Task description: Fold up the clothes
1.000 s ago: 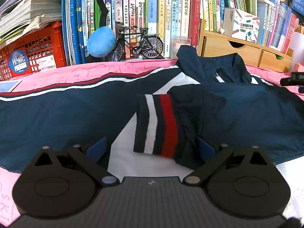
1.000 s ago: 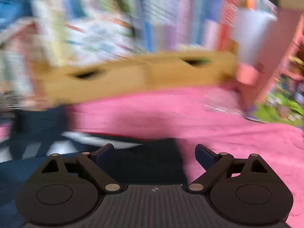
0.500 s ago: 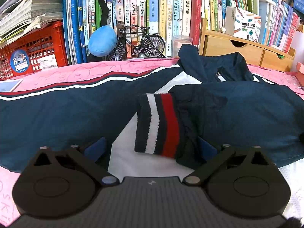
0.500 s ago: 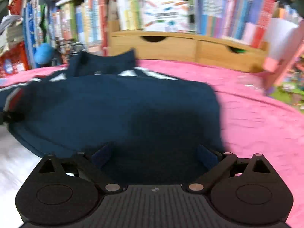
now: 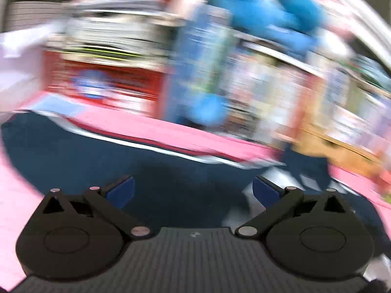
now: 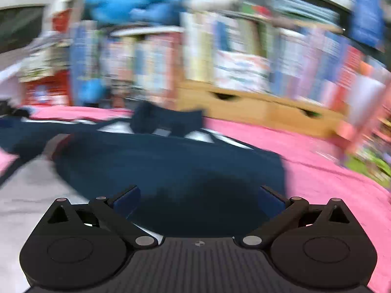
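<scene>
Jacket (image 6: 171,166), navy with white panels, is spread on the pink table (image 6: 317,171); left tool (image 5: 193,190) has been swung leftward, both views blurred. Right tool (image 6: 199,199) is held wide, empty, as is the left.

Both views were smeared with blur. In the left wrist view the red crate (image 5: 102,83) and the books (image 5: 256,90) behind it ran into streaks, no lettering legible. The navy jacket (image 5: 102,156) was cut off at the left edge. In the right wrist view the wooden drawers (image 6: 259,107) were soft, the shelf titles unreadable.
</scene>
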The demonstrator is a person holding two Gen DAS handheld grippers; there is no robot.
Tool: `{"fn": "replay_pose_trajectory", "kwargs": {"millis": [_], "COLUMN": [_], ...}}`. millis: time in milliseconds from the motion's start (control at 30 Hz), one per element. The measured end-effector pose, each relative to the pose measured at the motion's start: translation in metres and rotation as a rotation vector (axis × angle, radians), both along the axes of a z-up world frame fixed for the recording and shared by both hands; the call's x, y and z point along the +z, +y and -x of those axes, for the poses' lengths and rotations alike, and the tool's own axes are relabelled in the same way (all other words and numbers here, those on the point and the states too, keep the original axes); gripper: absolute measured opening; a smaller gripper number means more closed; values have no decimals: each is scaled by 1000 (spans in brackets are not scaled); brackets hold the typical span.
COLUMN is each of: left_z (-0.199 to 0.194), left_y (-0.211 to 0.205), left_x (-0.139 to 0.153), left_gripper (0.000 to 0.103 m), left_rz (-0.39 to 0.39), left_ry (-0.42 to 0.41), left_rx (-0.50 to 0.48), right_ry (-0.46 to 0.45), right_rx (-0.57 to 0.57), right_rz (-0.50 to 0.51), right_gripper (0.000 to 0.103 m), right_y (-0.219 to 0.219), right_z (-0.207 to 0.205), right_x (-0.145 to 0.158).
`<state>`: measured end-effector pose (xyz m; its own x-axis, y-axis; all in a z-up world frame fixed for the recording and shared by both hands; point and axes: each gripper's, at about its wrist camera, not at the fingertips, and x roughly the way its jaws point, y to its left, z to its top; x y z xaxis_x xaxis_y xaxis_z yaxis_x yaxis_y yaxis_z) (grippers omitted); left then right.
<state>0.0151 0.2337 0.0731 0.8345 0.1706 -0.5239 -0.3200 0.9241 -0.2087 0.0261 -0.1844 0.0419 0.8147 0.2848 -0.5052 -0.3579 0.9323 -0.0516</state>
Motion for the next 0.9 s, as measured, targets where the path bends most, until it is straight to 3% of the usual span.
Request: {"fn": "replay_pose_trajectory", "kwargs": {"millis": [200, 333, 433, 500, 567, 633, 667, 733, 800, 900], "left_z": [-1, -22, -37, -42, -41, -35, -28, -11, -10, -14], "left_y": [130, 177, 189, 195, 200, 203, 202, 198, 180, 136], "left_x": [-31, -55, -61, -65, -66, -65, -63, -55, -40, -16], "left_gripper": [103, 103, 103, 100, 85, 31, 26, 23, 23, 23], "left_rz": [-29, 38, -12, 8, 27, 57, 98, 139, 73, 15], "left_ry": [144, 206, 186, 150, 111, 63, -2, -124, -175, -232], "left_rx": [475, 571, 562, 554, 561, 571, 561, 542, 498, 287], "right_ry": [-2, -13, -29, -12, 11, 30, 41, 71, 103, 136], "right_rx": [320, 512, 577, 596, 599, 593, 590, 572, 555, 507], "right_rz": [-107, -88, -47, -27, -15, -16, -24, -38, -57, -149], "right_gripper": [103, 103, 103, 103, 103, 103, 103, 103, 103, 103], "right_y": [82, 129, 149, 154, 157, 158, 157, 155, 152, 138], "right_z": [27, 47, 56, 57, 55, 52, 50, 44, 38, 28], "right_x": [0, -6, -15, -21, -25, -26, -27, -29, -31, -31]}}
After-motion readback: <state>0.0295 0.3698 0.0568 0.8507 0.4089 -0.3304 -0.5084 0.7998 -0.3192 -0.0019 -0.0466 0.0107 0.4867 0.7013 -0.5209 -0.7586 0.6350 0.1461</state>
